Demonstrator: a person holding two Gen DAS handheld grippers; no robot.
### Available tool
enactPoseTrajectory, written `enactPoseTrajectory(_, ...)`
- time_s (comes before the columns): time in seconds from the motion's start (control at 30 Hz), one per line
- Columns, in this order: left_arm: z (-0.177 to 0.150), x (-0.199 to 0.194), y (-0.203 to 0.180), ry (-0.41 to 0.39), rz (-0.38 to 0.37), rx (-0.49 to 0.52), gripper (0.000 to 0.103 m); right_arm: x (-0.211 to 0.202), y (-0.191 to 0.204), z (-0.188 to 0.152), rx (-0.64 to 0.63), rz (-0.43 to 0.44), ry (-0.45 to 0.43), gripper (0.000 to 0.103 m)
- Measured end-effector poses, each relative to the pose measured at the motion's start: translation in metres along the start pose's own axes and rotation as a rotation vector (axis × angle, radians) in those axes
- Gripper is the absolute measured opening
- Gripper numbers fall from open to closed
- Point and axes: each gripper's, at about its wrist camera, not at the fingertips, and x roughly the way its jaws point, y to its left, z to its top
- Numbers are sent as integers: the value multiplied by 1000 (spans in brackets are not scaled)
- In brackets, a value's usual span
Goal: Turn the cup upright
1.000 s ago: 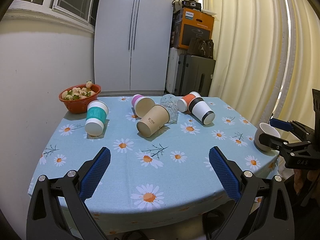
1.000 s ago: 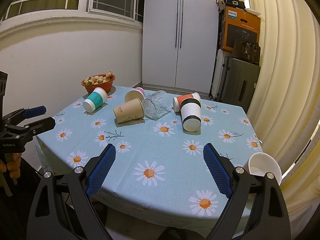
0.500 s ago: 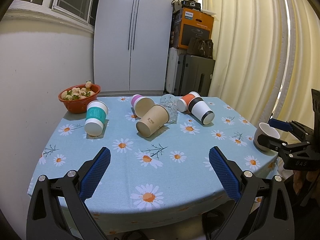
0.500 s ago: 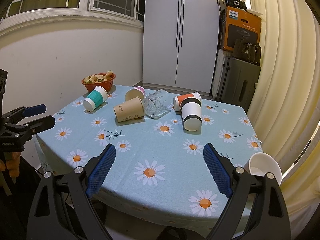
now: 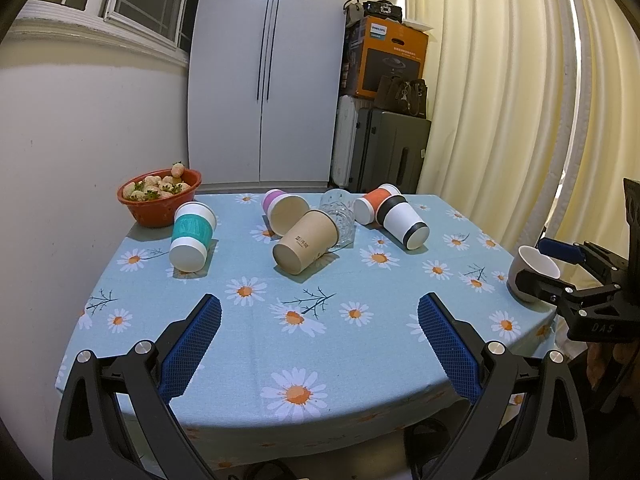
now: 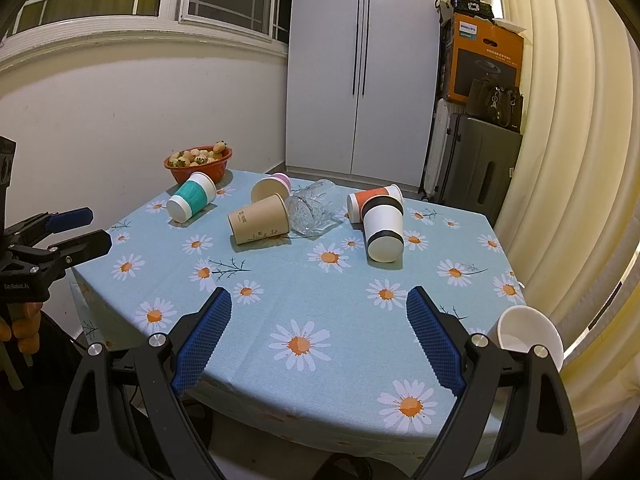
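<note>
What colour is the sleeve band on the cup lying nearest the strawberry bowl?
Teal, between white ends; the teal-banded cup shows best in the left wrist view.

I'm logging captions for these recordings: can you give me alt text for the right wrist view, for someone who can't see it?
Six cups lie tipped over on a daisy-print table: teal cup, pink cup, brown paper cup, clear glass, orange cup and black-banded white cup. The open right gripper hovers at the near edge beside a white bowl.

Red bowl of strawberries, white cabinet, suitcase, curtains.
</note>
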Motion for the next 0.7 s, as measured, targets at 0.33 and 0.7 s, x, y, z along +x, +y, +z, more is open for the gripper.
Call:
enactPoseTrajectory(0.33, 2, 3, 3, 24, -14, -6, 96, 3, -2, 2, 6, 3, 13, 88)
enactPoseTrajectory(0.7, 25, 34, 13, 78, -48, 27, 96, 28, -3, 13, -28, 23, 56, 88)
